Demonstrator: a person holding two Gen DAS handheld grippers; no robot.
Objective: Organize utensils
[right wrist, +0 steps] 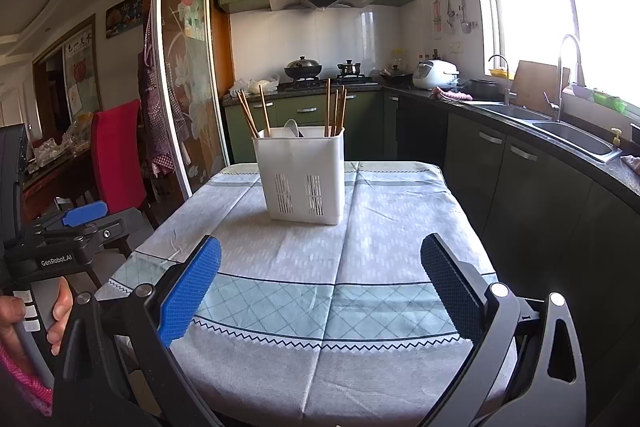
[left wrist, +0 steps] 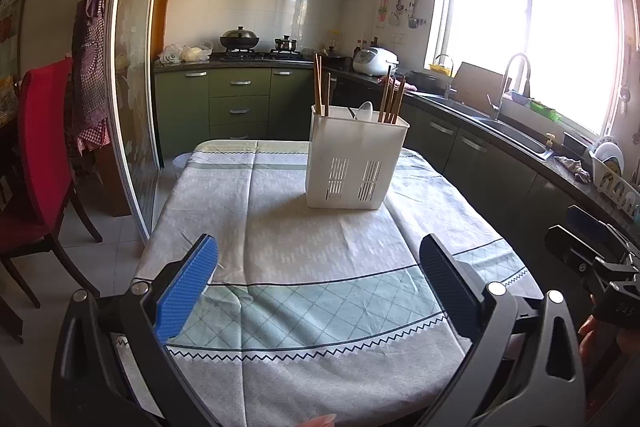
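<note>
A white slotted utensil holder (left wrist: 356,163) stands upright on the clothed table (left wrist: 312,251); it also shows in the right wrist view (right wrist: 302,177). Wooden chopsticks (left wrist: 320,85) stick out of its left and right compartments, and a white spoon (left wrist: 365,110) sits in the middle one. In the right wrist view the chopsticks (right wrist: 336,113) and spoon (right wrist: 291,127) show too. My left gripper (left wrist: 320,267) is open and empty above the near part of the table. My right gripper (right wrist: 320,267) is open and empty, also short of the holder.
A red chair (left wrist: 42,147) stands left of the table by a sliding glass door (left wrist: 136,67). Green cabinets and a dark counter with a sink (right wrist: 576,139) run along the right and back. The other gripper shows at the edge of each view (left wrist: 592,251) (right wrist: 72,231).
</note>
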